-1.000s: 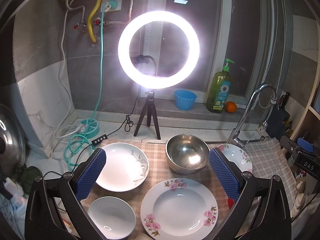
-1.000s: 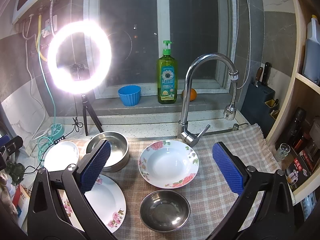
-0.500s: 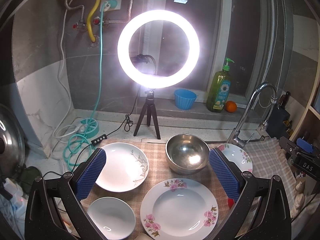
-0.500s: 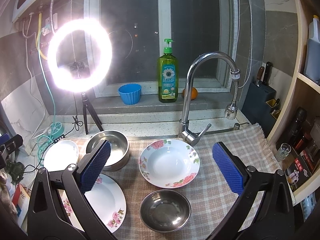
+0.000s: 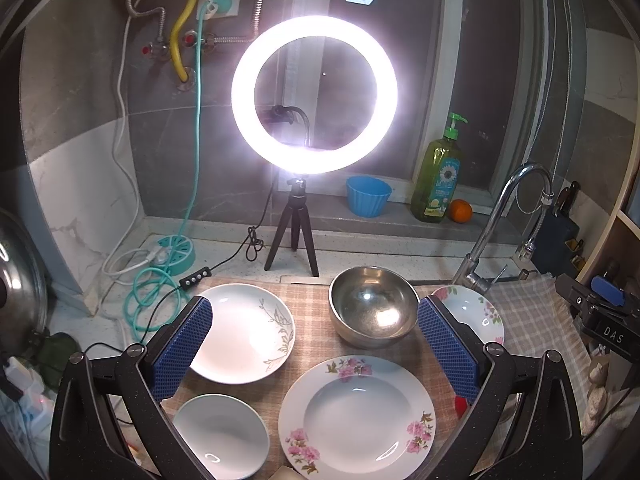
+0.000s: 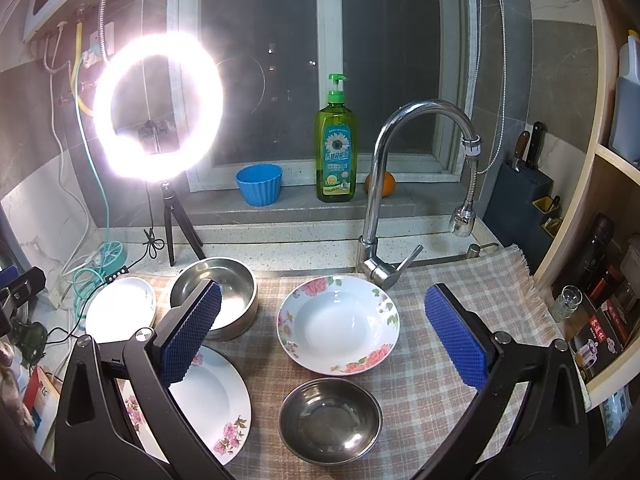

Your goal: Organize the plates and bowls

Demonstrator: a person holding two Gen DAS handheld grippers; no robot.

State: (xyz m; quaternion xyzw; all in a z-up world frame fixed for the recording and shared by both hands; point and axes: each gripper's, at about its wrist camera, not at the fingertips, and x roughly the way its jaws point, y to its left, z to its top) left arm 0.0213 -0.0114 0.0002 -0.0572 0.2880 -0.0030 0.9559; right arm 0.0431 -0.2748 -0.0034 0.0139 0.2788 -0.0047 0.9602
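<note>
- Left wrist view: the left tool (image 5: pixel 316 344) hangs wide open and empty above the checked cloth (image 5: pixel 312 340) on the table. Against half a second ago nothing has shifted. Taking the large steel bowl (image 5: pixel 374 306) as the mark: the leaf-pattern plate (image 5: pixel 244 332) lies just left of it, the pink-flower plate (image 5: pixel 358 416) in front, the small white bowl (image 5: pixel 222 436) front-left, and a rose-rimmed dish (image 5: pixel 472 312) peeps out to its right.
- Right wrist view: the right tool (image 6: pixel 322 332) is likewise spread wide, holding nothing, and unmoved. The rose-rimmed dish (image 6: pixel 339 324) sits right of the large steel bowl (image 6: pixel 214 296); the small steel bowl (image 6: pixel 330 420) lies right and nearer.
- No change means, by my judgement, sorting has not begun; every piece lies separate.
</note>
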